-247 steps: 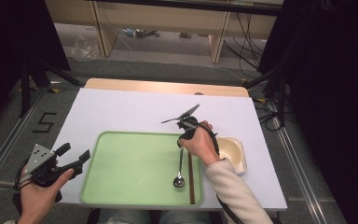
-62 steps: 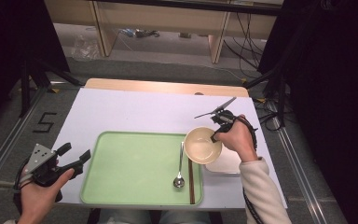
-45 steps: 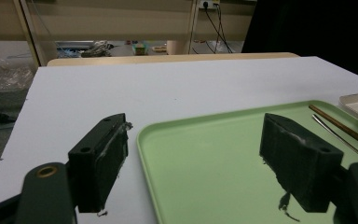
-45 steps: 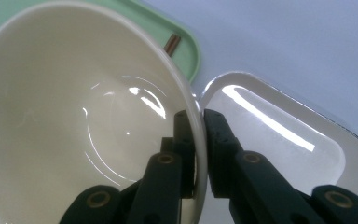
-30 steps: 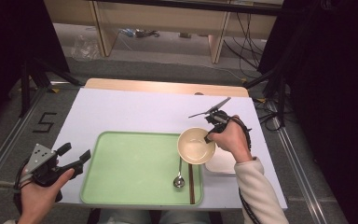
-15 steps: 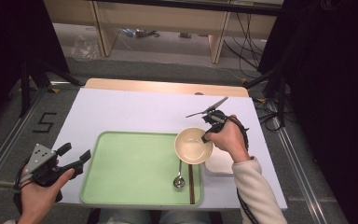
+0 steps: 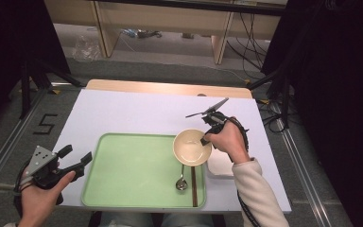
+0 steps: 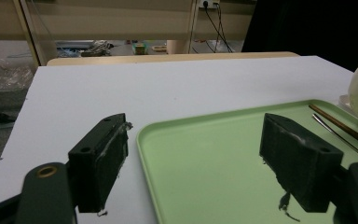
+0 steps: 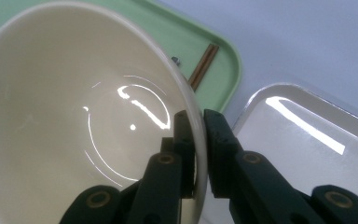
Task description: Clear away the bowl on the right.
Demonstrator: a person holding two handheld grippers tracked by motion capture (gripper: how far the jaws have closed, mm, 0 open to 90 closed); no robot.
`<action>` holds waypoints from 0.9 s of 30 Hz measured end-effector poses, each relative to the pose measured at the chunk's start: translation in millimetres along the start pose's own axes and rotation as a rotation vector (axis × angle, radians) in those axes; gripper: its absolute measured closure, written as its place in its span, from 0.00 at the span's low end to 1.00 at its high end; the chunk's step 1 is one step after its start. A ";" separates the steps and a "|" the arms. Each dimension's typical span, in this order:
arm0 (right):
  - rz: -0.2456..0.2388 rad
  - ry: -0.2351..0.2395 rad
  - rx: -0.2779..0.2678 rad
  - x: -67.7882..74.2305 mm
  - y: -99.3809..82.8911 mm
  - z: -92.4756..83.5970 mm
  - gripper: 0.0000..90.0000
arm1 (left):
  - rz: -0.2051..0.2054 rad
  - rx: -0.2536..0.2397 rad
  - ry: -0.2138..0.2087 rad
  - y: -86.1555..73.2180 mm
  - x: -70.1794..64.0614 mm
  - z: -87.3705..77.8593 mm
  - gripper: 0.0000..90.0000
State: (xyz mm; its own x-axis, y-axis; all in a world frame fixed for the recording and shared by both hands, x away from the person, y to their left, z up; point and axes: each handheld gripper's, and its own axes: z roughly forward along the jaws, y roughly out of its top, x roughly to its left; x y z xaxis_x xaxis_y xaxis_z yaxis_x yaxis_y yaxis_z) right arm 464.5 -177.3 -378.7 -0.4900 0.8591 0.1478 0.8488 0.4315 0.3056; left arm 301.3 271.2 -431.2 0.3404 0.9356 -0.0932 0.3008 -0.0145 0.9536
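Note:
A cream bowl (image 7: 192, 147) hangs over the right end of the green tray (image 7: 123, 170), held by its rim. My right gripper (image 7: 204, 138) is shut on that rim, one jaw inside the bowl (image 9: 74, 121) and one outside; its midpoint (image 9: 199, 122) sits right on the rim. A metal spoon (image 7: 181, 182) and a pair of brown chopsticks (image 7: 193, 186) lie in the tray under the bowl. My left gripper (image 7: 75, 158) rests open off the table's left front corner, its gap (image 8: 193, 149) framing the tray's near corner (image 8: 186, 163), with nothing between the jaws.
A pale shallow square dish (image 7: 220, 165) sits on the white table (image 7: 137, 111) just right of the tray; it appears again (image 9: 298, 140) below the bowl. Shelving and cables lie on the floor beyond the table's far edge.
The bowl, held by my right gripper, has drifted a little left, from over the square dish toward the tray. My left hand has stayed where it was.

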 end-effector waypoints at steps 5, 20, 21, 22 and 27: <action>0.028 0.019 0.028 2.3 0.9 0.2 0.94 | 0.000 0.000 0.000 0.0 -0.1 0.1 0.25; -0.005 0.056 0.002 -0.3 2.0 8.0 0.94 | 0.001 -0.001 0.000 0.0 0.2 -0.2 0.25; 0.013 0.056 0.006 0.7 2.6 8.8 0.94 | 0.001 -0.001 0.000 0.1 0.2 -0.2 0.25; 0.029 0.066 0.030 2.0 3.1 7.6 0.94 | 0.001 -0.001 0.000 0.1 0.3 -0.2 0.25; 0.025 0.104 0.015 -1.3 3.7 13.0 0.95 | 0.000 -0.001 -0.001 0.0 0.1 -0.2 0.25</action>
State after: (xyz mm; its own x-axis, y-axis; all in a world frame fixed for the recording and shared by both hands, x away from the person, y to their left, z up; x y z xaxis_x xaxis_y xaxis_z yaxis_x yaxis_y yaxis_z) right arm 470.9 -173.2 -390.0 -0.4856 0.8368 0.2528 0.8637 0.4148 0.2862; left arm 301.2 271.4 -431.2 0.3410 0.9354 -0.0931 0.2998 -0.0143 0.9539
